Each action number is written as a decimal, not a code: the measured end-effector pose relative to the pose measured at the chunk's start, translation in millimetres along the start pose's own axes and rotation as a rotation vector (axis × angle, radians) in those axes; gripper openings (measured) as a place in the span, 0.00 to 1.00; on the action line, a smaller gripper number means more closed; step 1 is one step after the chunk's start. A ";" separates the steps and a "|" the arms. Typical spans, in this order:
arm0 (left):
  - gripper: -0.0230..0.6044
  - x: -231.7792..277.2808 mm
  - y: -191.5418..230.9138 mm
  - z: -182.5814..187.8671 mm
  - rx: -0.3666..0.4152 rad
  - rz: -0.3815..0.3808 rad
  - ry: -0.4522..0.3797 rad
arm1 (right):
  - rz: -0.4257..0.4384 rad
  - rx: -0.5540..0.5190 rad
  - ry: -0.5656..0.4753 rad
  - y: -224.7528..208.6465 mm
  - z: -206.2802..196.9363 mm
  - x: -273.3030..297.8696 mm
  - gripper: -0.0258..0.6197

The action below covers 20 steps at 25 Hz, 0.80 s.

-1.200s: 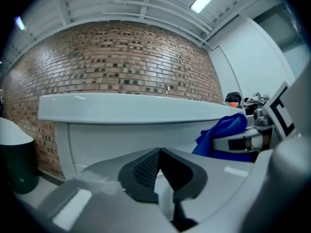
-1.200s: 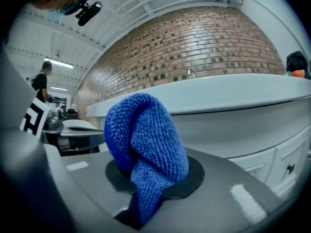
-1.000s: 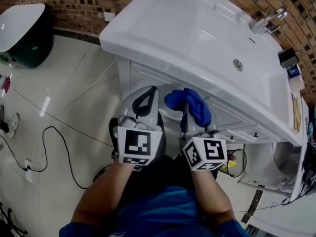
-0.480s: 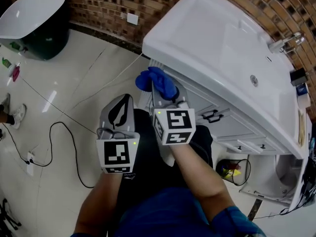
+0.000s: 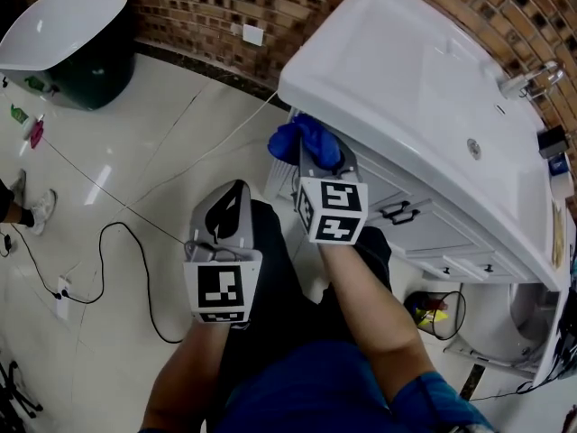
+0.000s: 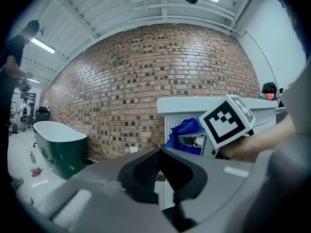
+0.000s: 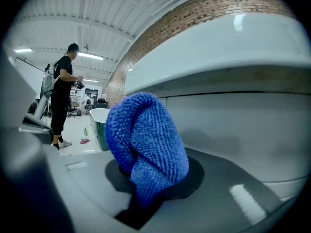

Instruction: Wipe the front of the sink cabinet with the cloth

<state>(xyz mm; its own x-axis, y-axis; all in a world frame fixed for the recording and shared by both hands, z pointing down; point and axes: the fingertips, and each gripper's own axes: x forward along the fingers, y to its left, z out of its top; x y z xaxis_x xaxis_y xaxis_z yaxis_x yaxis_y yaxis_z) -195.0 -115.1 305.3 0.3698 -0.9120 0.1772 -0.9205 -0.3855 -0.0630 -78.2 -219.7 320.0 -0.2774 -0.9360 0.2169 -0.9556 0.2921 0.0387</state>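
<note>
A bunched blue cloth point(image 5: 305, 138) is clamped in my right gripper point(image 5: 311, 156), which is shut on it and holds it against the left end of the white sink cabinet front point(image 5: 397, 207), just under the basin rim. In the right gripper view the cloth point(image 7: 146, 144) stands up between the jaws, close to the white cabinet panel point(image 7: 243, 130). My left gripper point(image 5: 230, 207) hangs lower left, away from the cabinet, jaws shut on nothing. The left gripper view shows its pads point(image 6: 163, 171) pressed together and the cloth point(image 6: 187, 132) beyond.
The white basin top point(image 5: 424, 97) overhangs the cabinet, with a tap point(image 5: 527, 79) at the far right. Black handles point(image 5: 401, 213) stick out from the doors. A green and white tub point(image 5: 68, 43) and cables point(image 5: 117, 233) are on the tiled floor. A person point(image 7: 63, 101) stands far off.
My right gripper has carried the cloth leftward along the cabinet front, from about its middle to the left end and up under the rim. The left gripper dropped back from the cabinet.
</note>
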 end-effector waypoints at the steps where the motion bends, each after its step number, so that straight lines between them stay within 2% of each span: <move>1: 0.04 0.7 -3.7 0.2 0.005 -0.009 0.001 | -0.004 0.002 0.000 -2.8 -0.6 -3.3 0.15; 12: 0.04 18.3 -57.9 11.7 0.037 -0.126 -0.027 | -0.117 0.067 -0.001 -61.2 -15.8 -59.7 0.15; 20: 0.04 42.9 -125.9 24.9 0.066 -0.249 -0.050 | -0.210 0.093 -0.009 -117.4 -26.9 -114.3 0.15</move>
<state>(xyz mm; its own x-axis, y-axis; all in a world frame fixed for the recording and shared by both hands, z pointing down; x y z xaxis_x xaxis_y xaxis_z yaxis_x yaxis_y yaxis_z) -60.1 -109.2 296.4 0.5913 -0.7930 0.1467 -0.7906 -0.6059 -0.0882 68.3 -141.7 316.9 -0.0718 -0.9762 0.2047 -0.9974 0.0717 -0.0082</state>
